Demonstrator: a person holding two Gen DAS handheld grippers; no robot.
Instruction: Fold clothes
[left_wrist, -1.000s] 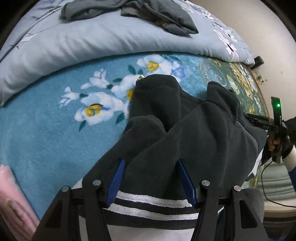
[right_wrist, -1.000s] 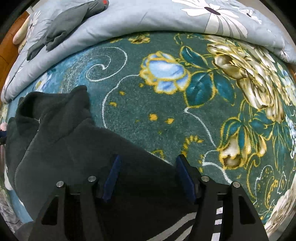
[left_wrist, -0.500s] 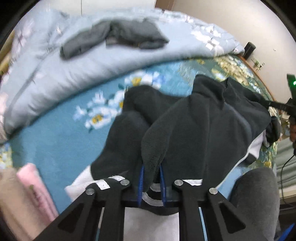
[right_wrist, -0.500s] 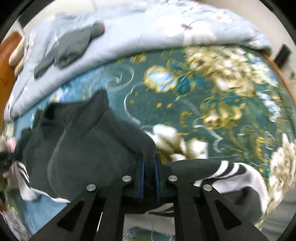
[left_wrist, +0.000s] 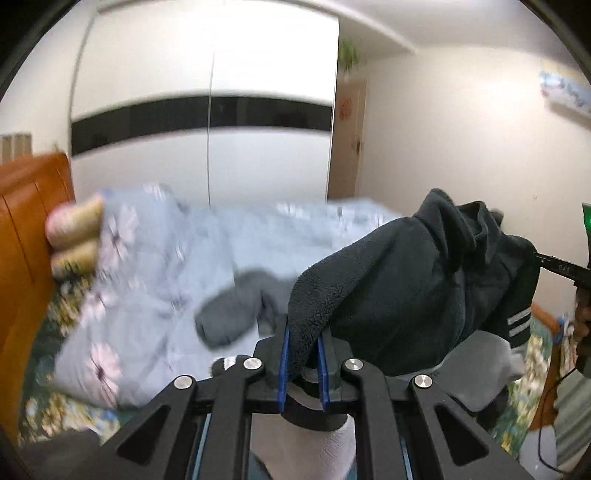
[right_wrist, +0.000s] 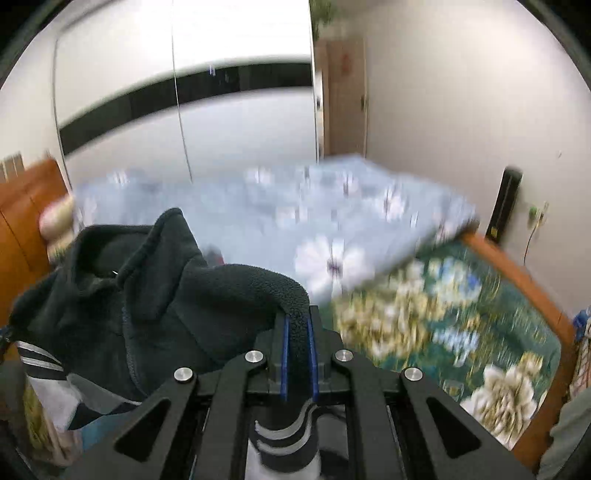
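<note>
fleece jacket (left_wrist: 413, 280): dark, nubby pile cloth — matt, with smooth white striped trim
left claw (left_wrist: 303, 363): matt black plastic, blue pads, shiny metal rivets
right claw (right_wrist: 297, 354): the same finish
quilt (right_wrist: 332, 206): smooth pale cotton-like cloth
blanket (right_wrist: 461, 314): plush, floral
headboard (left_wrist: 26, 221): glossy orange wood
wardrobe (left_wrist: 207, 110): smooth white — glossy black band

Bright room, motion-blurred background (fisheye-bent edges).
</note>
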